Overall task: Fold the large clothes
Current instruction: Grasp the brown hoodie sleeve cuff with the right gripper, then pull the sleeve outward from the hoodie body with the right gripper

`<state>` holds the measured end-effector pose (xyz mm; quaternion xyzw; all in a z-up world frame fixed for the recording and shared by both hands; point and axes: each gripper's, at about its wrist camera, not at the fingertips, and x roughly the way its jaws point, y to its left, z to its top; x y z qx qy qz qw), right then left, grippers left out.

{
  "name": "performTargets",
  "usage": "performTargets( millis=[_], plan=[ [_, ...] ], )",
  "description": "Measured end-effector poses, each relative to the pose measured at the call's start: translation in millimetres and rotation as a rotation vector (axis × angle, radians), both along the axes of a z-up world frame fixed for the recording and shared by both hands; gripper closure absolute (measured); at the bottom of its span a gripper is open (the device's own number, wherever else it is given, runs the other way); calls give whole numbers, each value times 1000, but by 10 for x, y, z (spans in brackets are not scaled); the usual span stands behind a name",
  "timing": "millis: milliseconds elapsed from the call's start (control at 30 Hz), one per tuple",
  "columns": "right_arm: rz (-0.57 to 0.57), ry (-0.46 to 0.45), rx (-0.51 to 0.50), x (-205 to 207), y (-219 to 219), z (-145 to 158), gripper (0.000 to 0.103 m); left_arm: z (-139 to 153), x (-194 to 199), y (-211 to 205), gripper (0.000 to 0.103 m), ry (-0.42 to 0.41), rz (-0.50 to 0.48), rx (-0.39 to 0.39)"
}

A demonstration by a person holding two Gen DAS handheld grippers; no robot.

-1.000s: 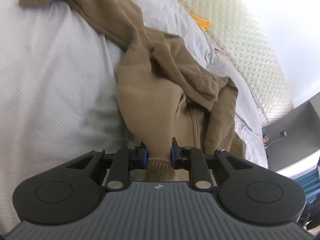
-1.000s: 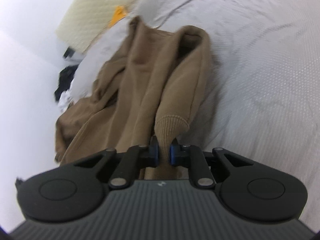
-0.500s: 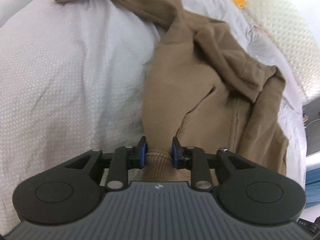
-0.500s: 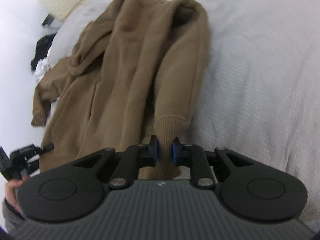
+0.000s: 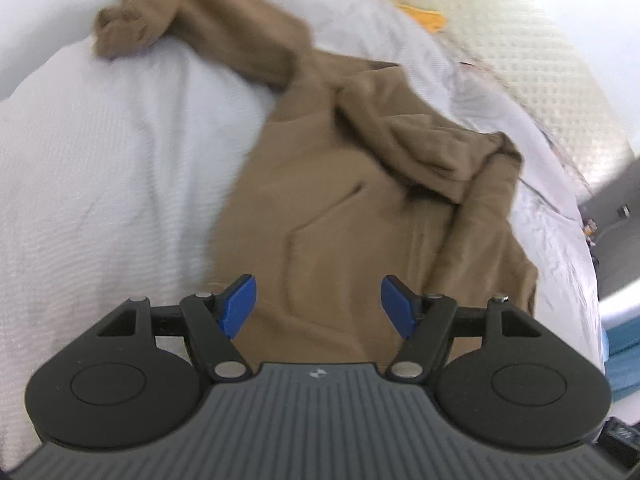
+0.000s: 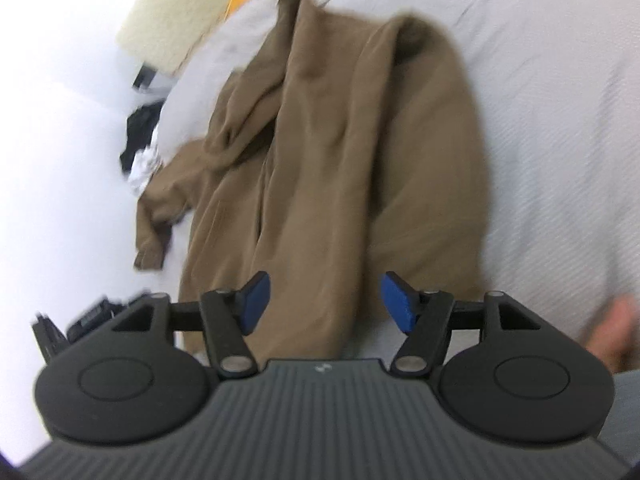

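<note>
The brown hoodie point(image 5: 340, 208) lies spread on the white bed cover point(image 5: 100, 168), front side up w/ the pocket seam visible. One sleeve goes away toward the far edge of the bed and ends in a bunched cuff; the hood is crumpled near the middle-right.

Left gripper point(image 5: 318, 304): jaws released, wide apart, nothing between them, over the lower hem area of the hoodie.

Right gripper point(image 6: 324, 304): jaws also released and wide apart, no cloth held, above the hoodie point(image 6: 332, 168), which lies in long folds on the bed. Both pictures are a bit blurred.

Beside the bed a cream quilted mattress point(image 5: 540, 52) w/ an orange item point(image 5: 424, 16) near it.
</note>
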<state>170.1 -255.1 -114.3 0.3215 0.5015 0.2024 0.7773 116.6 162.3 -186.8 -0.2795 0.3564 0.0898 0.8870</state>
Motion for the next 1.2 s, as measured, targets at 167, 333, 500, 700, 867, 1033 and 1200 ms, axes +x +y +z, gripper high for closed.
performTargets(
  millis=[167, 333, 500, 700, 867, 1033, 1200],
  plan=[
    [141, 92, 5, 54, 570, -426, 34, 50, 344, -506, 29, -41, -96, 23],
    [200, 121, 155, 13, 860, -654, 38, -203, 691, -932, 29, -52, -158, 88],
    [210, 113, 211, 3, 909, -749, 72, -625, 908, -982, 30, -17, -165, 127],
    [171, -10, 229, 78, 787, -418, 85, -883, 990, -885, 31, 34, -132, 141],
    [53, -149, 289, 405, 288, 83, 86, -914, 982, -826, 31, 28, -138, 138],
    [-80, -351, 213, 934, -315, 870, 86, -894, 946, -891, 31, 10, -150, 191],
    [-253, -476, 68, 1579, -918, 1407, 86, -853, 899, -860, 30, -39, -113, 179]
  ],
)
